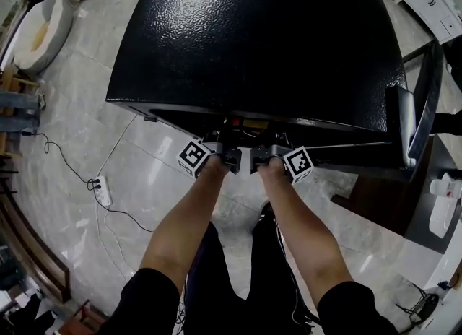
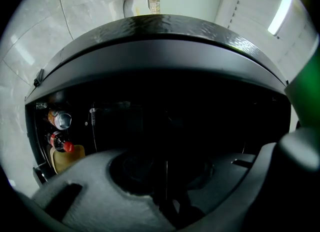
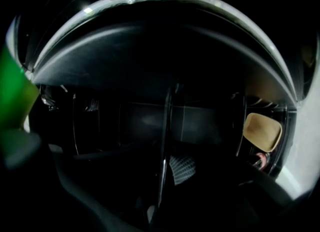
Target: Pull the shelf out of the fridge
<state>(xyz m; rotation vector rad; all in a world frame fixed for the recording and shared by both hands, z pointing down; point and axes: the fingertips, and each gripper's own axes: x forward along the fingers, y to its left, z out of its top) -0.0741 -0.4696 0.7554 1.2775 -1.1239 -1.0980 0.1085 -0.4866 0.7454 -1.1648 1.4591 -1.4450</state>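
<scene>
From the head view, a black fridge (image 1: 260,30) stands on a grey tiled floor (image 1: 144,167) with its door (image 1: 426,102) swung open to the right. Both forearms reach straight to its front. The left tongs (image 1: 229,154) and the right tongs (image 1: 261,157) sit side by side, just apart, with their tips tucked under the front lip of the fridge's top. A white power strip (image 1: 103,190) lies on the floor well off to the left. In the left gripper view the camera is rolled, so the fridge's top arcs overhead above the dark cavity. The shelf (image 2: 166,173) shows edge-on as a thin pale line running up between the two grey jaws. They stand partway closed around it. The gloom hides whether they press on it, so I cannot tell if the grasp is made. A clear bottle (image 2: 61,120) and a red-capped bottle (image 2: 64,145) sit at the far left of the cavity. In the right gripper view the shelf's edge is again a thin glinting line between the jaws. A ribbed pad (image 3: 182,168) lies just beside it on the right, and the other pad is lost in shadow. Whether these tongs are clenched on the edge cannot be made out. A tan container (image 3: 262,131) shows at the right.
</scene>
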